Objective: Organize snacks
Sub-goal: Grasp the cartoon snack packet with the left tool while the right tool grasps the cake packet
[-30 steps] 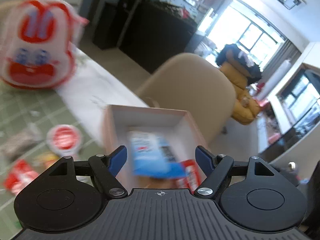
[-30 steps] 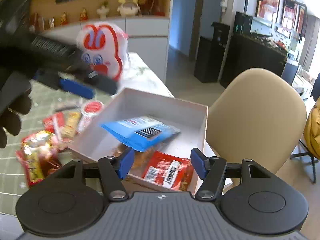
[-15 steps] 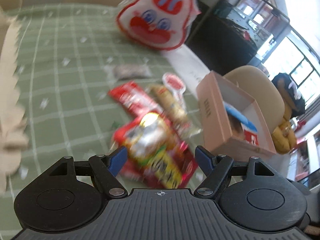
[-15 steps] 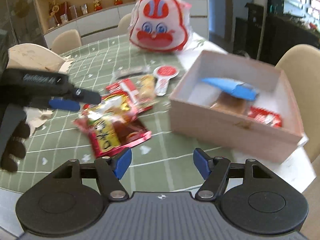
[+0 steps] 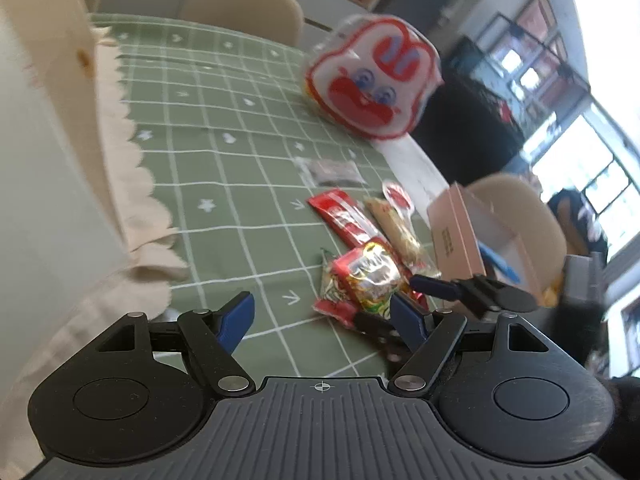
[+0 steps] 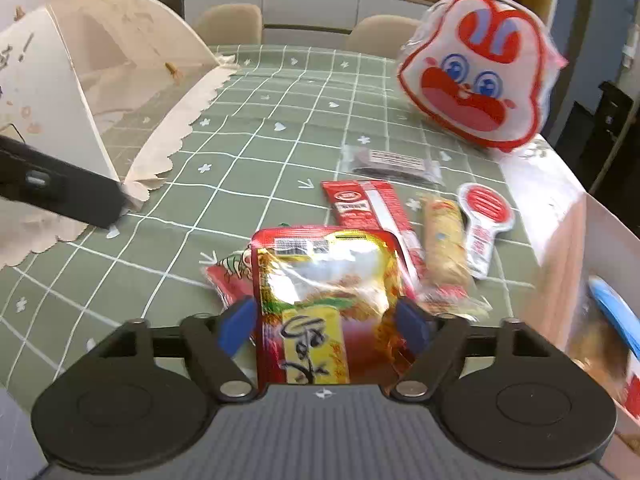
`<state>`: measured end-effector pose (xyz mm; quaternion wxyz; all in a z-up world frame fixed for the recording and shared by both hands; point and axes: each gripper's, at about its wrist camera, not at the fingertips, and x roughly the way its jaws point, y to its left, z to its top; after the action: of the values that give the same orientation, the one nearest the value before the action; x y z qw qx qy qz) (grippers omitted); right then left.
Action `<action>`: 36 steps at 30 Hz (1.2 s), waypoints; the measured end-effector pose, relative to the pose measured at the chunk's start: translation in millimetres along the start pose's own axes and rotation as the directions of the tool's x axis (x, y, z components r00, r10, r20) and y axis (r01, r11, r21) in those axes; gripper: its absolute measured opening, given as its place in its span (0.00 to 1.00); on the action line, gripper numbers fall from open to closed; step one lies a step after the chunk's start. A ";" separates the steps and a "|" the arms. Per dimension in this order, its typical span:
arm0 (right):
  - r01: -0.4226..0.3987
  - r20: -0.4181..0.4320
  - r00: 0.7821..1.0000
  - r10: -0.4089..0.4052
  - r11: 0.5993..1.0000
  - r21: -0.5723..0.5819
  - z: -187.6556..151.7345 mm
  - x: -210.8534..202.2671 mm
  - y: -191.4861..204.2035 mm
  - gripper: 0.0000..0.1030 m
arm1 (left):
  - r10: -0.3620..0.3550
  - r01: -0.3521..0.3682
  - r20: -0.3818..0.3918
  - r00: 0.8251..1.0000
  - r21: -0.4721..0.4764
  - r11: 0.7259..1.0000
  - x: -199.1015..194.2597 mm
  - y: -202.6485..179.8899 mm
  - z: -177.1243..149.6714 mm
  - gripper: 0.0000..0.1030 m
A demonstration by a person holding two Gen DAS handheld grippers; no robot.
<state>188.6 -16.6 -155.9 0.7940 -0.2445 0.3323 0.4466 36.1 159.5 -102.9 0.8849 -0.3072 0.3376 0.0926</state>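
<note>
— We're at a dining table under a green checked cloth, with beige chairs on the far side and a shelf of figurines behind them. What do we have at the far left?

— A pale mesh food cover with a scalloped hem. Just in front of it our left gripper hangs over bare cloth, its jaws spread wide with nothing between them.

— And in the middle?

— The snacks lie in a loose cluster. Nearest us is a red and yellow packet, and our right gripper straddles it: the jaws are opening, one blue finger on each side. We can't tell whether the pads touch it. Beyond it lies a long red packet, and farther still a clear packet with something dark inside.

— To the right of those?

— A tan bar in clear wrap, then a red and white spoon-shaped packet just beside it. Far behind stands a white rabbit-face bag.

— And the right edge?

— The pink box, open-topped, with a blue packet already inside.
</note>
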 end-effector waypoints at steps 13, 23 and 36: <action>0.098 -0.141 0.987 -0.073 0.980 0.174 -39.7 -43.3 -8.1 0.63 | -0.122 0.124 -0.106 0.987 0.018 0.992 45.9 -16.7 3.4 0.78; 0.266 -0.141 0.963 -0.228 0.873 0.408 -87.8 -97.1 -29.5 0.68 | 0.134 -0.077 -0.136 0.982 0.363 0.928 119.0 -71.6 0.5 0.78; 0.165 0.016 0.984 -0.178 0.938 0.304 14.4 -77.5 -53.5 0.71 | 0.162 -0.109 -0.145 0.976 0.320 0.941 99.1 -51.2 -4.1 0.39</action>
<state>210.1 -74.9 -83.8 0.8647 -0.1390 0.3567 0.3251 127.8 112.1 -145.6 0.8819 -0.1469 0.4421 0.0727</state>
